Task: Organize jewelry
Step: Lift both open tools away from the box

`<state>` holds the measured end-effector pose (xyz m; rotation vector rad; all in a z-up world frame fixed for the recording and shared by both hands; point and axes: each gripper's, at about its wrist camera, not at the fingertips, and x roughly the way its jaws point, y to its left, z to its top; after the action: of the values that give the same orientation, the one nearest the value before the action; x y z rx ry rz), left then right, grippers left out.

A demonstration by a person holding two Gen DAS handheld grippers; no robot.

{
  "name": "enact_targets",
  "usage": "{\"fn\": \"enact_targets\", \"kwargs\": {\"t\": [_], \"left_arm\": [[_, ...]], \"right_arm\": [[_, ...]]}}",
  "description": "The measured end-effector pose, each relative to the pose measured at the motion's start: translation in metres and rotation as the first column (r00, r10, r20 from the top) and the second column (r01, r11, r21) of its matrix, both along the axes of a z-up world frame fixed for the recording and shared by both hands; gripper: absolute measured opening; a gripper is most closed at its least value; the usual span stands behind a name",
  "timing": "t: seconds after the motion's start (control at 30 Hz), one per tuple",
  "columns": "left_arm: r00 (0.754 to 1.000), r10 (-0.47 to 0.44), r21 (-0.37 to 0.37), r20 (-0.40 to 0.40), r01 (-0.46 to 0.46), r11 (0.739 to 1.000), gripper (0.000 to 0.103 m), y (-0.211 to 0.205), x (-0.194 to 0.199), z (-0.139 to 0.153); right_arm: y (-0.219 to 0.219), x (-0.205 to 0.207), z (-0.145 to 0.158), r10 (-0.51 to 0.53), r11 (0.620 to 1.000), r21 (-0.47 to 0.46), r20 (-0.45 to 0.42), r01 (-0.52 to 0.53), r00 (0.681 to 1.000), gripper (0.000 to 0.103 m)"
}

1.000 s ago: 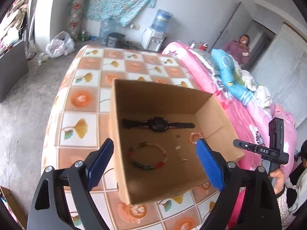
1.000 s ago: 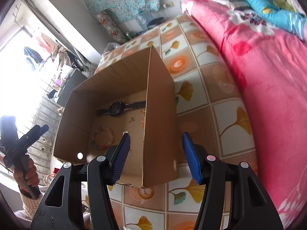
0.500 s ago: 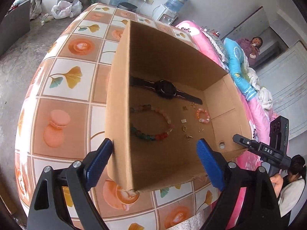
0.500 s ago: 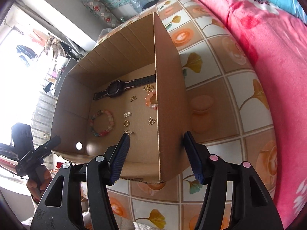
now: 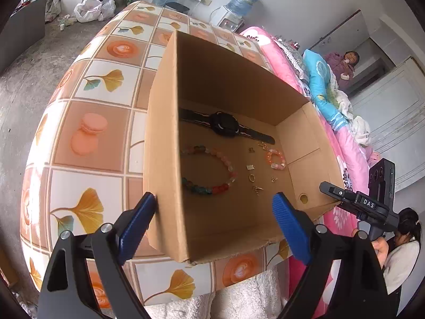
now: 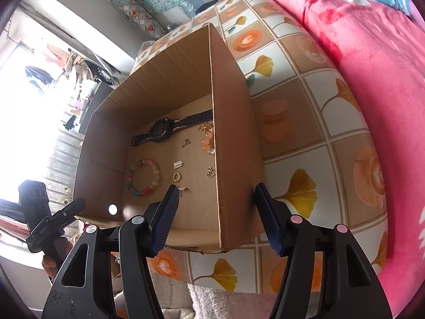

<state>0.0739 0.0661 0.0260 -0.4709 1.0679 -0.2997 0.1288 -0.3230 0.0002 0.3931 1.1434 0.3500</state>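
An open cardboard box (image 5: 162, 159) (image 6: 233, 159) stands on the tile-patterned table (image 5: 87, 138). On its floor lie a black watch (image 5: 224, 123) (image 6: 160, 130), a multicoloured bead bracelet (image 5: 229, 164) (image 6: 156, 171), a small orange bead bracelet (image 5: 269, 156) (image 6: 207, 143) and several small gold pieces (image 5: 251, 177) (image 6: 177, 177). My left gripper (image 5: 215, 212) is open above the box's near left corner, one finger outside the left wall, holding nothing. My right gripper (image 6: 216, 212) is open astride the right wall without touching it.
Pink bedding (image 6: 372, 40) runs along the table's right side. A white fluffy cloth (image 5: 239, 297) lies at the near edge. A person (image 5: 345, 66) is by the far doorway, another (image 5: 403, 239) sits low right. A plastic bag (image 5: 93, 5) and water dispenser (image 5: 233, 13) stand beyond.
My left gripper has dropped and come closer, so the box fills more of its view and the left wall now sits between the fingers. My right gripper shifted along the right wall, showing more of the floor.
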Motion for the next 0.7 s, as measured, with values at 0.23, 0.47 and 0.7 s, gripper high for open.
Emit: {"fn": "enact_targets", "kwargs": {"t": [0.23,0.47,0.7], "left_arm": [[1.000,0.022,0.002,-0.001,-0.022,1.000,0.087,-0.003,-0.023,0.000],[0.999,0.051,0.013,0.001,-0.051,0.999,0.087,-0.007,-0.037,-0.001],[0.997,0.072,0.041,0.021,-0.073,0.996,0.087,-0.010,-0.045,-0.003]], "right_arm": [[-0.002,-0.013,-0.003,0.012,1.000,0.007,0.007,-0.012,1.000,0.058],[-0.007,-0.021,-0.008,0.009,0.999,0.034,0.006,-0.009,1.000,0.058],[-0.010,-0.026,-0.013,-0.003,0.998,0.055,0.021,0.001,1.000,0.059]]}}
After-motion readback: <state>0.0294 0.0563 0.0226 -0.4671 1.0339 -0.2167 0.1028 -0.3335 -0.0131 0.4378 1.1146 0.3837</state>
